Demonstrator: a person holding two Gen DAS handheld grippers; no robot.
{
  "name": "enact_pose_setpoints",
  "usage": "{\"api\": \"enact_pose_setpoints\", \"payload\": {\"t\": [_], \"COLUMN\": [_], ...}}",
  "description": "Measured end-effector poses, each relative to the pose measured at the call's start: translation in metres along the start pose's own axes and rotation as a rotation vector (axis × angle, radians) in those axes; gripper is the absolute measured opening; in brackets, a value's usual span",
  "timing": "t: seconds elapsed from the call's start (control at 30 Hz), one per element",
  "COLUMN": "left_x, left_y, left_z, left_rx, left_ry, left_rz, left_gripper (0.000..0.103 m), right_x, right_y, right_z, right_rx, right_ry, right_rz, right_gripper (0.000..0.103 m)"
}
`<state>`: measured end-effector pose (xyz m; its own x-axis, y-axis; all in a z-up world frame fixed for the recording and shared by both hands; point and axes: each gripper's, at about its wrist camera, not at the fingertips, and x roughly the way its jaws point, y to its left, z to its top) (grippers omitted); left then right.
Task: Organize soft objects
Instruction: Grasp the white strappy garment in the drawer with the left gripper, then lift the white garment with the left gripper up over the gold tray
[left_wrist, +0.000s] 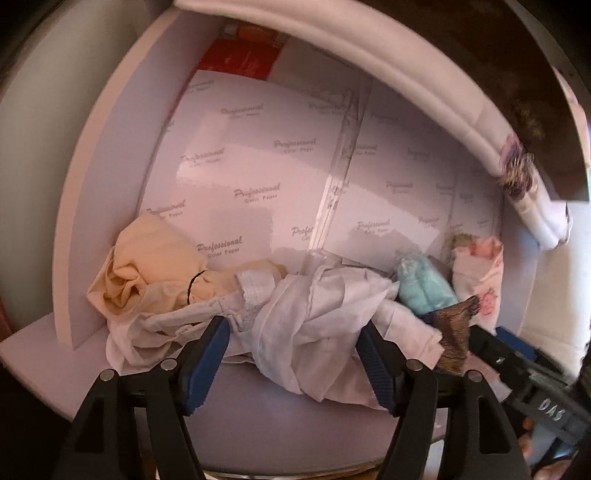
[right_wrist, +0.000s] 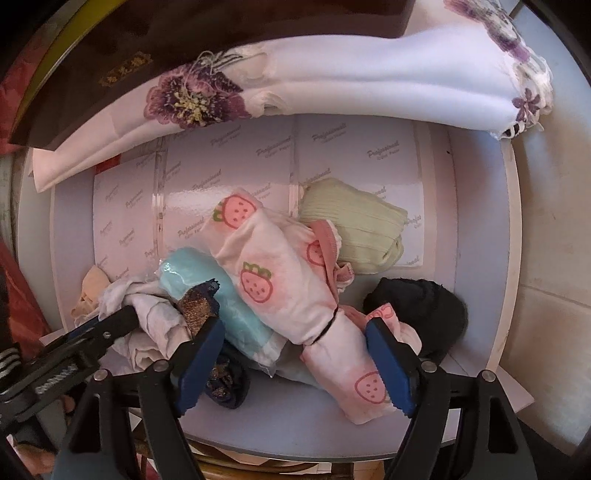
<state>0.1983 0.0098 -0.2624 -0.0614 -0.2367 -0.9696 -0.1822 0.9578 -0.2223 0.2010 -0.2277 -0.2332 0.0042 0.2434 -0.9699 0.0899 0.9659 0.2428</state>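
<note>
White tray floor holds limp bundles. Right gripper stands spread astride the strawberry roll; take it at its banded waist. Left gripper, also spread, straddles crumpled white cloth

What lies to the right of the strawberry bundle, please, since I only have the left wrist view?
Observer: A pale green knit piece lies behind the strawberry bundle, to the right.
Operator: Is there anything else there?
Observer: A black soft item sits right of the bundle's lower end.
Operator: Where is the right tool?
Observer: The right tool is open, its fingers either side of the bundle's tied end.
</note>
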Motion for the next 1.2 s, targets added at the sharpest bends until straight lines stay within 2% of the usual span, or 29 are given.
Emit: {"api": "enact_pose_setpoints", "payload": {"t": [0.03,0.1,0.2,0.27,0.33,0.6,0.7,0.8,1.0,1.2], "left_x": [0.000,-0.005,-0.021,-0.031,-0.043,-0.117,-0.143,-0.165,-0.201,-0.225], "left_y": [-0.001,0.000,0.000,-0.003,-0.006,-0.016,-0.013,-0.014,-0.030,-0.046], "left_z": [-0.001,-0.003,-0.005,-0.008,-0.012,-0.029,-0.031,-0.031,-0.015,0.014], "left_rx": [0.018,0.033,0.064,0.100,0.120,0.241,0.247,0.275,0.342,0.363], "left_ry": [-0.008,-0.025,-0.054,-0.079,-0.105,-0.296,-0.367,-0.447,-0.560,-0.615], "left_rz": [-0.004,-0.024,-0.052,-0.055,-0.064,-0.060,-0.090,-0.087,-0.103,-0.109], "left_gripper": [0.055,0.036,0.026,0.024,0.023,0.022,0.022,0.022,0.022,0.022], "right_x": [0.000,0.002,0.002,0.002,0.001,-0.002,-0.002,-0.002,0.002,0.005], "right_y": [0.002,0.004,0.005,0.005,0.005,0.005,0.007,0.012,0.022,0.031], "right_z": [-0.001,0.000,0.001,0.002,0.002,0.001,0.000,-0.001,-0.006,-0.008], "right_rx": [-0.003,-0.006,-0.011,-0.013,-0.010,-0.011,-0.027,-0.048,-0.094,-0.122], "right_ry": [0.000,-0.001,-0.003,-0.004,-0.007,-0.015,-0.014,-0.013,-0.010,-0.006], "right_rz": [-0.001,-0.003,-0.007,-0.007,-0.005,0.001,-0.006,-0.015,-0.038,-0.061], "right_gripper": [0.080,0.080,0.080,0.080,0.080,0.080,0.080,0.080,0.080,0.080]}}
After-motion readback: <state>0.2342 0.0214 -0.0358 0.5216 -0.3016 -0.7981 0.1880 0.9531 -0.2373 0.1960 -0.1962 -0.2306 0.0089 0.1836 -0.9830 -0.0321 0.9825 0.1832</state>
